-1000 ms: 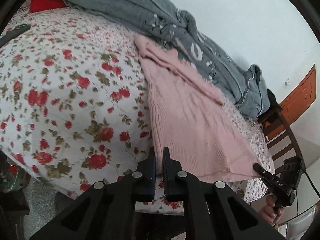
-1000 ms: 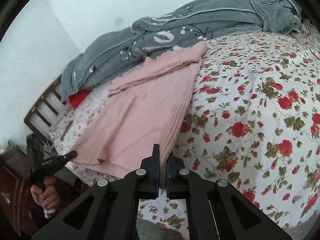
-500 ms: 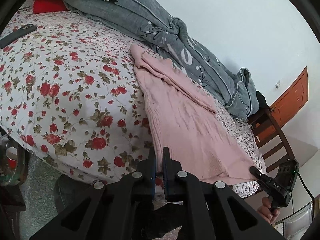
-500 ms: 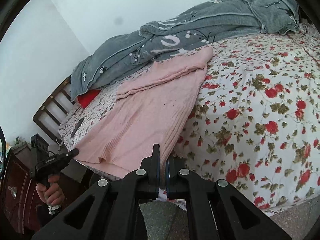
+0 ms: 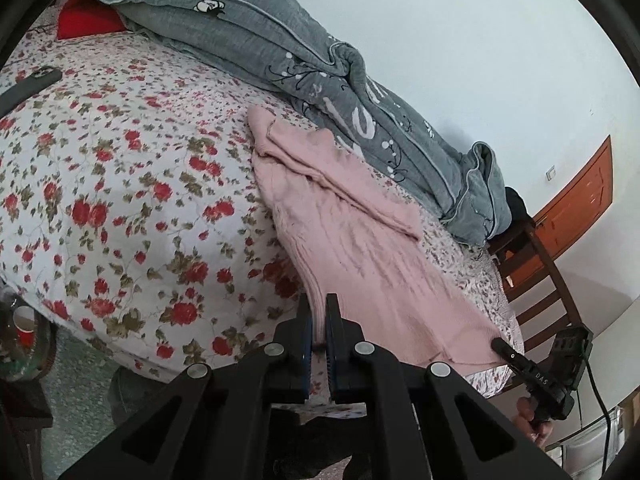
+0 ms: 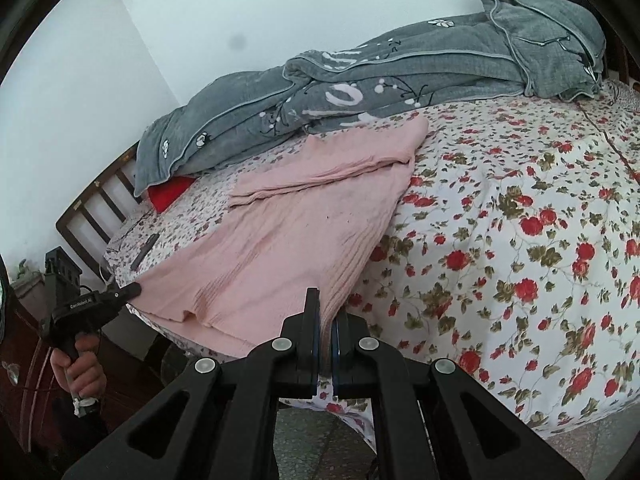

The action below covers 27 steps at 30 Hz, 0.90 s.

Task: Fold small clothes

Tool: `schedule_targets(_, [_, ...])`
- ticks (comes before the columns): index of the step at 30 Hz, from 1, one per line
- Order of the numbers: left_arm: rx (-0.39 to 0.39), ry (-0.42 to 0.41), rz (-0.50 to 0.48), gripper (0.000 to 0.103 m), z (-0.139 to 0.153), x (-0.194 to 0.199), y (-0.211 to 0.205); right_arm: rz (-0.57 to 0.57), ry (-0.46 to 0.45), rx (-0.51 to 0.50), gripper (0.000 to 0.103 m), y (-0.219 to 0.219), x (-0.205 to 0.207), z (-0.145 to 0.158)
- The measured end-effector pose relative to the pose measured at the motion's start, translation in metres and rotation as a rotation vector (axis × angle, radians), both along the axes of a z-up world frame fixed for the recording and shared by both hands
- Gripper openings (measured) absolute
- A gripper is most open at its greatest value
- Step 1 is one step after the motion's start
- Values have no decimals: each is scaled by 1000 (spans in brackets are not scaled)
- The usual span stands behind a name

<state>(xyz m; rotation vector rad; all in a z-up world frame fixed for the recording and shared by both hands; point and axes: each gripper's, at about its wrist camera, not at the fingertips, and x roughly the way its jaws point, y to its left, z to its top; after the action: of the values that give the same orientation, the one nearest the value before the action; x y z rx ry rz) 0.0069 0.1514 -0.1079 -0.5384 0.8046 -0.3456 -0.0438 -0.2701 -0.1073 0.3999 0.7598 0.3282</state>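
A pink knit sweater [image 5: 360,248] lies lengthwise on the flowered bedsheet [image 5: 120,200], one sleeve folded across its chest. My left gripper [image 5: 318,314] is shut on one corner of its hem at the bed's near edge. In the right wrist view my right gripper [image 6: 327,314] is shut on the other hem corner of the sweater [image 6: 288,248], with the fabric fanning out from the jaws. Each view shows the opposite gripper: the right gripper [image 5: 498,346] and the left gripper [image 6: 134,290], each with its tip on the hem and held by a hand.
A grey quilt [image 5: 280,40] is bunched along the wall side of the bed, over a red pillow [image 5: 84,20]. A dark flat object [image 5: 28,88] lies on the sheet. A wooden chair [image 5: 536,280] and an orange door [image 5: 580,208] stand beyond the bed's end.
Both grippers have risen and drawn back from the bed, staying shut on the hem corners. The sweater's hem has lifted with them and the fabric is pulled tauter.
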Motion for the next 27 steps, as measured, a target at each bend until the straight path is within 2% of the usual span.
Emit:
schedule_targets(5, [39, -31, -17, 6, 11, 8, -8, -1, -29, -9, 4, 3, 3, 11])
schedule_targets(12, [36, -89, -2, 6, 34, 30, -6, -3, -70, 9, 4, 2, 23, 32])
schedule_targets(17, [27, -123, 10, 6, 43, 58, -8, -14, -94, 22, 4, -5, 52, 42])
schedule_targets(27, [50, -125, 37, 6, 48, 127, -14, -46, -96, 53, 4, -15, 123, 46])
